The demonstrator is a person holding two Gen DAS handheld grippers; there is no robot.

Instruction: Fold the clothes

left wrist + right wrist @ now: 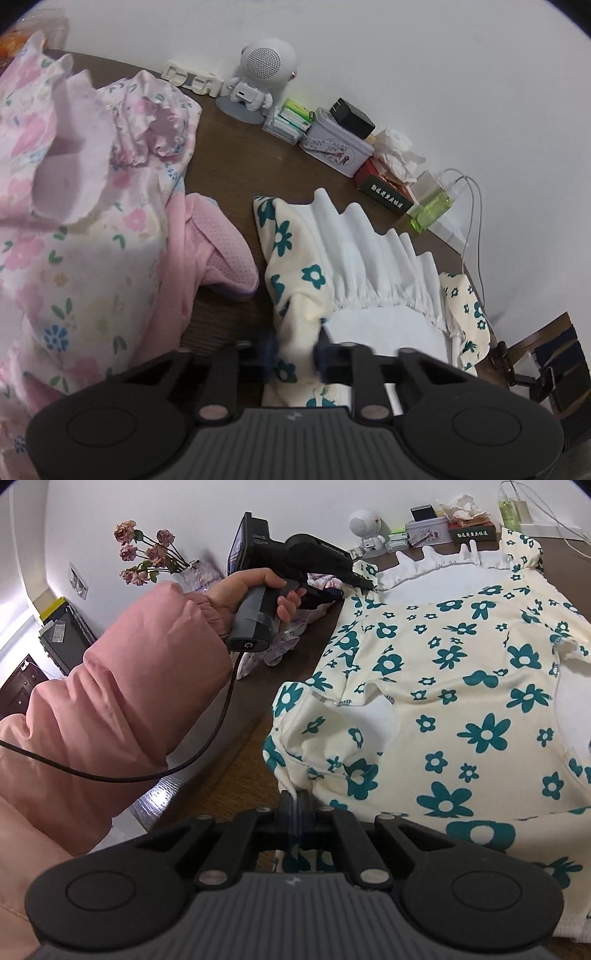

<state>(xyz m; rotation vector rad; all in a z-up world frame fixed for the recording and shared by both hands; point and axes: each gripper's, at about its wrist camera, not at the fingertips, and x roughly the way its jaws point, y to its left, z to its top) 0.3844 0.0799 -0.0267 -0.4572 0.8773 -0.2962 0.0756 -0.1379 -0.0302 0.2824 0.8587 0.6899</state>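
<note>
A cream garment with teal flowers (454, 686) lies spread on the brown table (236, 716), its white ruffled collar (373, 254) at the far end. In the left wrist view my left gripper (295, 350) is shut on a bunched corner of this garment (291, 288) beside the collar. In the right wrist view my right gripper (295, 805) is shut on the garment's near left edge. The same view shows the left gripper's body (295, 557) held in a hand with a pink sleeve (122, 686), at the garment's far left corner.
A heap of pink floral clothes (74, 206) fills the table's left side. Along the white wall stand a small white robot-shaped speaker (258, 74), a tin box (336, 147), a tissue box (388, 184) and a green bottle (432, 210) with white cables. Dried roses (144, 554) stand at the far left.
</note>
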